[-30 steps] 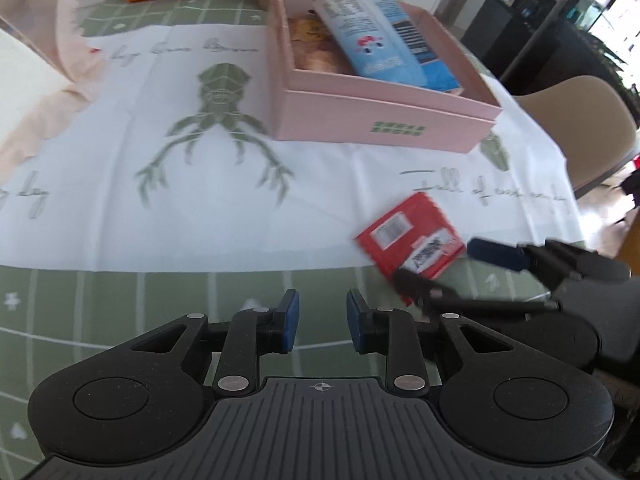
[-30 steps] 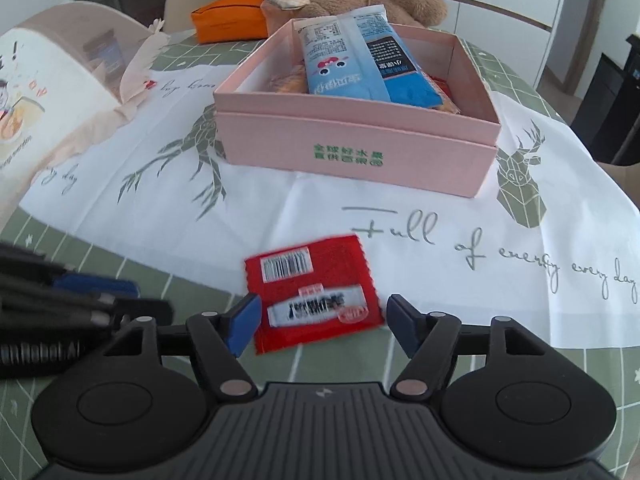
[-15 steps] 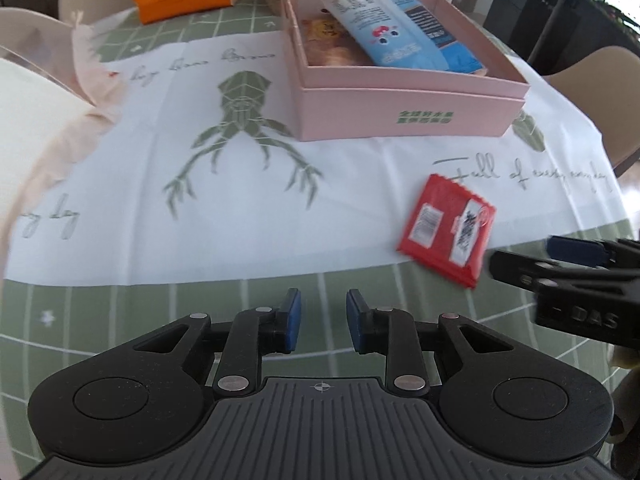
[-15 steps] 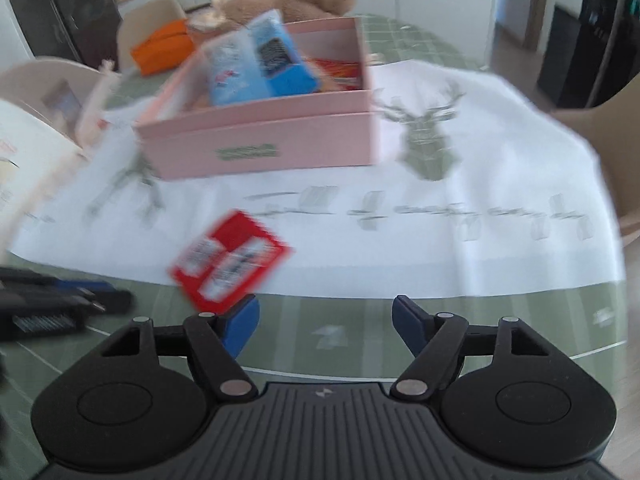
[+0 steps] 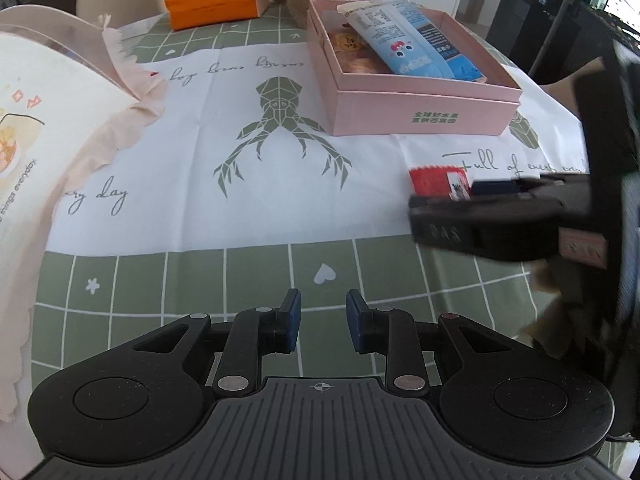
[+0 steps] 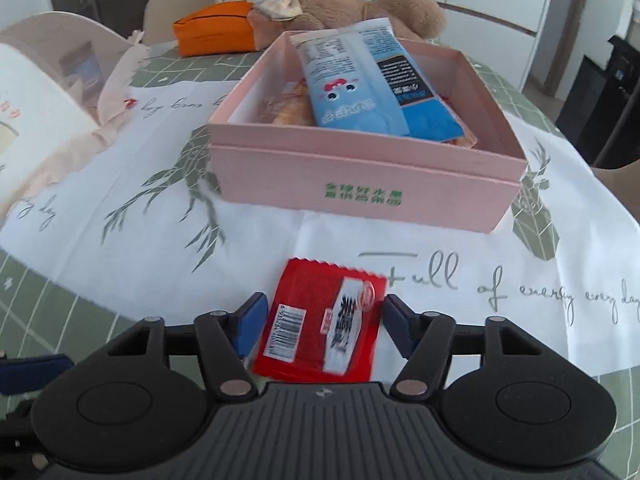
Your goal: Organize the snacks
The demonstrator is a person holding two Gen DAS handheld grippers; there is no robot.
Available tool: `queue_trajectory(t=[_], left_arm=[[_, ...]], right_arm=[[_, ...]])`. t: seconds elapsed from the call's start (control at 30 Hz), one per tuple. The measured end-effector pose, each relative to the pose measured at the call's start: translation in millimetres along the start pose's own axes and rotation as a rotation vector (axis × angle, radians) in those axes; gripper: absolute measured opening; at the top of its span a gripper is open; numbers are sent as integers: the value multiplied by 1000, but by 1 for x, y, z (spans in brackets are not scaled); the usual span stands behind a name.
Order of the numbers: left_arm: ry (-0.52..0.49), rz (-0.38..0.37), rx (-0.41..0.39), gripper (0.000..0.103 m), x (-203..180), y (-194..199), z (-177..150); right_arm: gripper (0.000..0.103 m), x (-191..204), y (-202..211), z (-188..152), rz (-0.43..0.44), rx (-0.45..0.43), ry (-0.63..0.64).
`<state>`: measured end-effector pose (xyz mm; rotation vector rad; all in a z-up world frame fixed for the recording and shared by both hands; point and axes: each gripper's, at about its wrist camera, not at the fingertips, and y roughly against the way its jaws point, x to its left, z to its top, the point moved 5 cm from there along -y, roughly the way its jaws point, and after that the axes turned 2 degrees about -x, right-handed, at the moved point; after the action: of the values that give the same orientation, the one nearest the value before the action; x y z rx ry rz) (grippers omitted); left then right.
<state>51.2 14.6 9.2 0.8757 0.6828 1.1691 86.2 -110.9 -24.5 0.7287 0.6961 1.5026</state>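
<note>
A red snack packet [image 6: 322, 330] lies flat on the table at the edge of the white cloth. My right gripper [image 6: 322, 328] is open, with one finger on each side of the packet and low over it. In the left wrist view the packet [image 5: 434, 179] shows partly behind the right gripper [image 5: 486, 200]. A pink box [image 6: 360, 184] behind it holds a blue snack bag [image 6: 360, 88] and other snacks. My left gripper [image 5: 319, 322] is empty, its fingers a small gap apart, over the green checked tablecloth.
A brown plush toy [image 6: 360, 8] and an orange pouch [image 6: 216, 32] lie behind the box. A large cream bag [image 5: 44, 128] fills the left side. Chairs stand around the table, and dark cabinets [image 5: 560, 20] are at the right.
My right gripper has swung back and moved forward, so the red packet now lies between its open fingers. My left gripper has drawn back to the left.
</note>
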Motion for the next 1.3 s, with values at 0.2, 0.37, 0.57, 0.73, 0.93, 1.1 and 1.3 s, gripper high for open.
queue_trajectory(t=[0.2,0.37,0.57,0.73,0.93,1.1,1.3], left_arm=[[-3,-40,-4,29,-9,2,-1],[19,-112,-16,29,-17,1,-1],[38,-162,-36,29,-19,4,4],[36,-160,-45,29,-13,8,9],[42,-134,-76,29,-1,11,13],[29,-94,-92,29,0,4,10],[13,-48,-120,29,-6,-18,-2]], right_arm=[[51,-13,28,-29,33,45,67],[50,-47,66,-29,54,50,6],[50,-72,117,55,87,-116,-63],[68,-79,103,153,58,-231,-96],[68,-97,62,177,104,-159,-199],[68,-88,59,111,84,-119,-154],[69,-77,55,3,23,-61,-150]])
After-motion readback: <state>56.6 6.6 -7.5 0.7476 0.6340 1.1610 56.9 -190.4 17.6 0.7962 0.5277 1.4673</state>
